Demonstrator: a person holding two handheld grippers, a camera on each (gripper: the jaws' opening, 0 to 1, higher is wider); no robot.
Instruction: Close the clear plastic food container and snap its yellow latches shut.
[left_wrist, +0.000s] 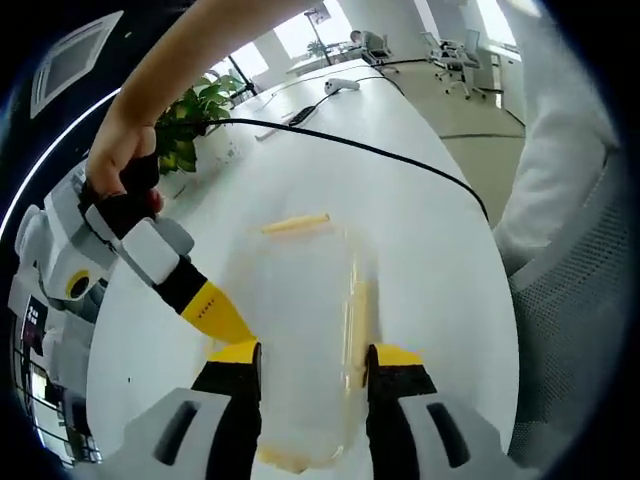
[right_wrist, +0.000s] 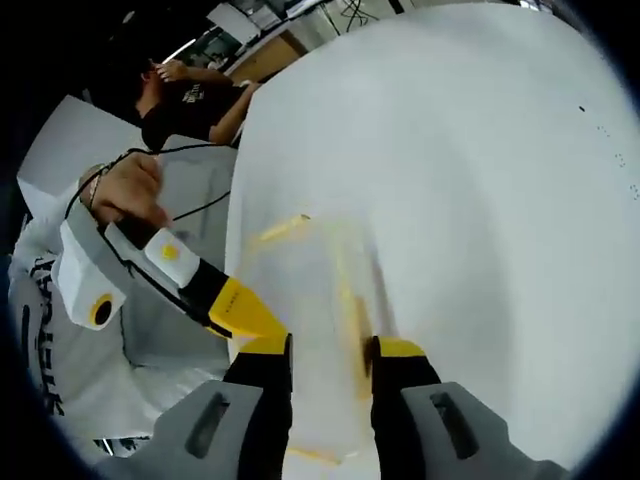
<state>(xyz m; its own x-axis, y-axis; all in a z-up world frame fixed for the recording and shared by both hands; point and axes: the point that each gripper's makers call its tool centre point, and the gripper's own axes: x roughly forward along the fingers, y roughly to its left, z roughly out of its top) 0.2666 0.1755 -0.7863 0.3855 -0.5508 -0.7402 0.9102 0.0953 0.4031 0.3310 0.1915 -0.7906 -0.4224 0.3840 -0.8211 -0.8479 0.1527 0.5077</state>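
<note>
The clear plastic container (left_wrist: 300, 300) lies lengthwise on the white table (left_wrist: 430, 260). One yellow latch (left_wrist: 295, 224) is at its far end and another (left_wrist: 358, 320) runs along its right side. My left gripper (left_wrist: 312, 362) hangs over the near end, jaws apart. The right gripper (left_wrist: 215, 315), held in a hand, comes in from the left with its yellow tip at the container's left edge. In the right gripper view my right gripper (right_wrist: 328, 350) stands over the container (right_wrist: 300, 290), jaws apart, a yellow latch (right_wrist: 350, 320) beside the right jaw. The left gripper (right_wrist: 245, 310) touches the container's left edge.
A black cable (left_wrist: 400, 160) crosses the table beyond the container. A green plant (left_wrist: 190, 115) stands at the far left edge. A grey mesh chair (left_wrist: 580, 300) is at the right. A person in black (right_wrist: 190, 100) sits beyond the table's corner.
</note>
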